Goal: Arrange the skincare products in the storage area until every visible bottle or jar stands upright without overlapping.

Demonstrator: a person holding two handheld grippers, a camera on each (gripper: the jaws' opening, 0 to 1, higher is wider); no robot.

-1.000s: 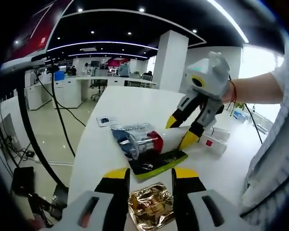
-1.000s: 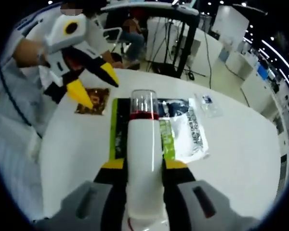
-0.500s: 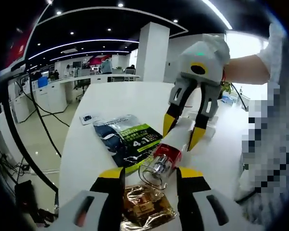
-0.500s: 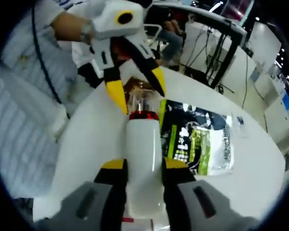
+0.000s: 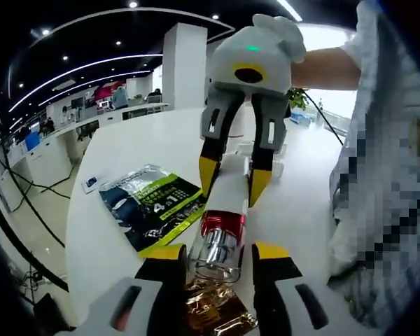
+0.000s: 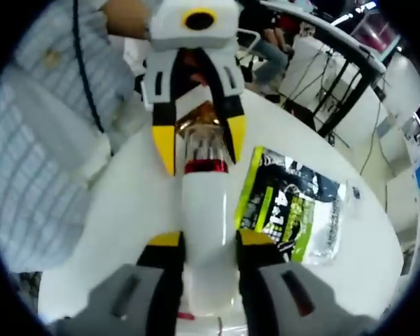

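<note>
Over white table (image 5: 126,147), left tool (image 5: 211,253) now brackets bottle (image 6: 207,210) cap.

From my left claw view the room is bright, lit by ceiling spots and curved light strips (image 5: 91,66) around 10 to 12 o'clock, with a blown-out window (image 5: 329,42) near 1 o'clock. The white desk (image 5: 147,150) glares evenly with only soft shadows. Both views bow hard toward the edges, and in my right claw view the nearest parts at 6 o'clock look soft.
</note>
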